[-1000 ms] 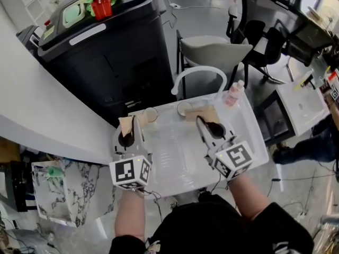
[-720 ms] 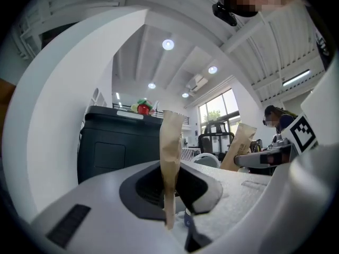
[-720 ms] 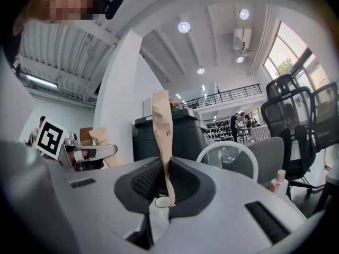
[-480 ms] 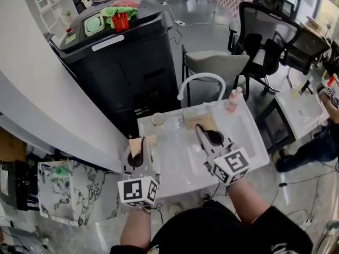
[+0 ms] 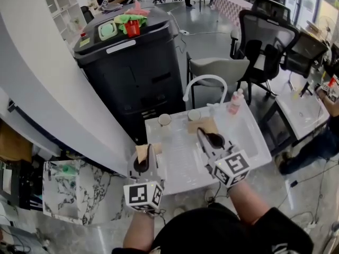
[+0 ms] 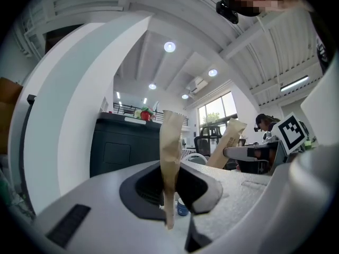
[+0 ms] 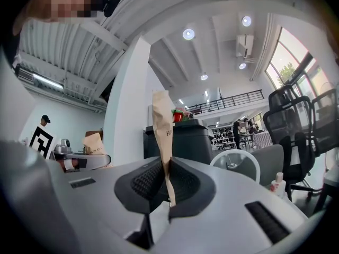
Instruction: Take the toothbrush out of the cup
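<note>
Brown paper packets (image 6: pixel 170 152) sit clamped in the left gripper (image 5: pixel 148 153) and right gripper (image 5: pixel 203 136); I'd free one before reaching for a cup (image 5: pixel 164 119).

White tabletop (image 5: pixel 177 157): left cup (image 5: pixel 164 119), right cup (image 5: pixel 194 114), 1 pink bottle (image 5: pixel 234 102), 1 white arched tap (image 5: pixel 204 81). Left gripper (image 5: pixel 149 148) with left paper strip (image 5: pixel 141 151) at its tips. Right gripper (image 5: pixel 201 132) with right paper strip (image 5: pixel 209 124). Behind the tabletop: black cabinet (image 5: pixel 132 73), with 1 red cup (image 5: pixel 132 28) on top.
</note>
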The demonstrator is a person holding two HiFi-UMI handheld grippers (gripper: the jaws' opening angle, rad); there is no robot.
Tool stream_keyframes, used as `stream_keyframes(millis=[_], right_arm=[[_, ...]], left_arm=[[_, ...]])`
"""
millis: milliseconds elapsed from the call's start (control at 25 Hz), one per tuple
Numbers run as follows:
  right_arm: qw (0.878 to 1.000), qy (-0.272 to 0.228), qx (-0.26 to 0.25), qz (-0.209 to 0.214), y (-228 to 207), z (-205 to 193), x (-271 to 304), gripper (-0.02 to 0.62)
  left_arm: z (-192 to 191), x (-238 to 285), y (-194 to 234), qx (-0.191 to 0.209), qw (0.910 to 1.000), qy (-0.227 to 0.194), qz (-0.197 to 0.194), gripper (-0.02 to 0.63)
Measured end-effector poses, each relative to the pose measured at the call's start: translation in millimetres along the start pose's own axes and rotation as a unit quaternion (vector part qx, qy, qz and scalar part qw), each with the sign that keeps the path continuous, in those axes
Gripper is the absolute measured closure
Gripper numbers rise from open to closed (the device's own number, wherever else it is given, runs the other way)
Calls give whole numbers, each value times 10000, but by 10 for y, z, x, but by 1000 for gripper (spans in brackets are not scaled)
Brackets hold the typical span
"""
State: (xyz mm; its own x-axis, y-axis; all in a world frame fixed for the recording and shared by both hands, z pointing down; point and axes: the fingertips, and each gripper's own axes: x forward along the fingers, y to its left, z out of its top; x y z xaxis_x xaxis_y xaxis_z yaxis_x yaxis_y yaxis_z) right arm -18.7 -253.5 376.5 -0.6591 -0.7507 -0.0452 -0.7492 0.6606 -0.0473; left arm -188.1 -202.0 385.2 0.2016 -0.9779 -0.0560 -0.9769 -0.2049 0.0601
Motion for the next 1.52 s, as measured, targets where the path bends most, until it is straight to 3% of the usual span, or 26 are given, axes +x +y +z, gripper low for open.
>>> stream_keyframes(millis=[400, 960, 1240, 1520], right_arm=[[9998, -36, 4, -178, 176, 36, -135, 568], [9967, 47, 95, -801, 468, -1, -877, 568], [9983, -24, 112, -579, 586, 62, -1460, 569], [9991, 63, 236, -339, 587, -75, -2534, 569]], left_arm=[[45, -195, -5, -27, 9998, -4, -212, 569], [-58, -627, -393, -159, 9949, 275, -955, 569], [12, -1077, -798, -84, 9969, 227, -748, 569], [-100, -1826, -1643, -17, 9983, 289, -514, 569]])
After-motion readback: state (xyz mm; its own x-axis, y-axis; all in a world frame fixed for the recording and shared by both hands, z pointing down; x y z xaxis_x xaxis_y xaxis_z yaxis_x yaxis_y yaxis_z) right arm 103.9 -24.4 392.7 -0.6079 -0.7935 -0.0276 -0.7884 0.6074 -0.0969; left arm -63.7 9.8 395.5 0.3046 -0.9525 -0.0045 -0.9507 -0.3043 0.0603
